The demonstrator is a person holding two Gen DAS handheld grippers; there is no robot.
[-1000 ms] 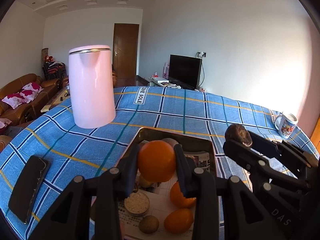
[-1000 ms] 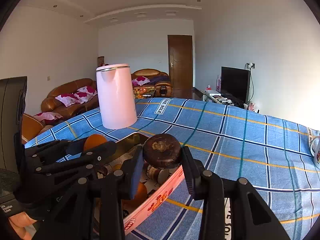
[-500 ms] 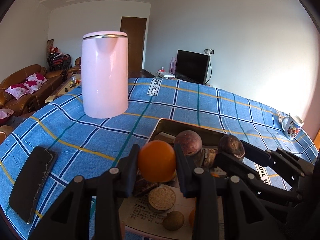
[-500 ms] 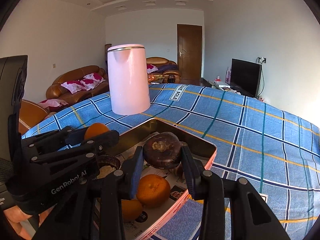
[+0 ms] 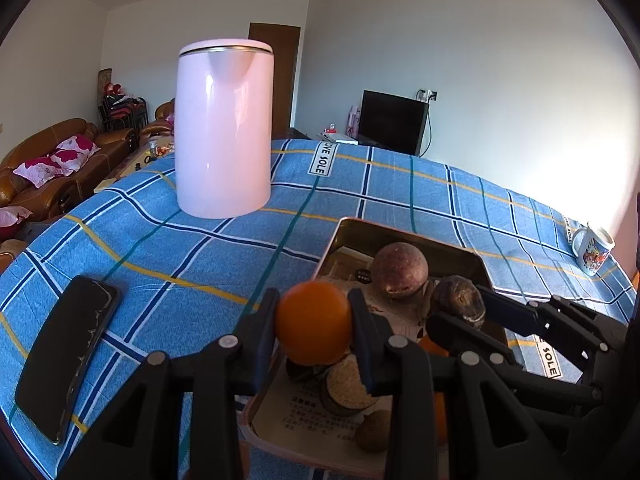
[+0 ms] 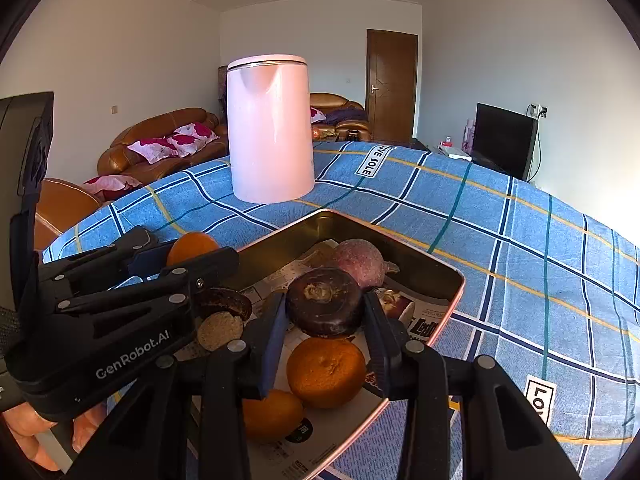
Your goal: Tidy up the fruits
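Observation:
My left gripper (image 5: 314, 330) is shut on an orange (image 5: 313, 322) and holds it over the near left edge of the metal tray (image 5: 404, 231). My right gripper (image 6: 325, 320) is shut on a dark brown round fruit (image 6: 325, 307), held just above the tray (image 6: 424, 268). That fruit also shows in the left wrist view (image 5: 459, 299). In the paper-lined tray lie a purple-brown round fruit (image 6: 359, 261), two oranges (image 6: 326, 372), and several small brown fruits (image 5: 347, 385).
A tall pink kettle (image 5: 225, 128) stands on the blue checked tablecloth (image 5: 200, 256) behind the tray. A black phone (image 5: 66, 356) lies at the left. A mug (image 5: 592, 246) stands at the far right edge.
Both grippers have moved lower and forward over the tray with their fruits still held. The kettle looms closer. The left gripper has shifted toward the tray's left edge.

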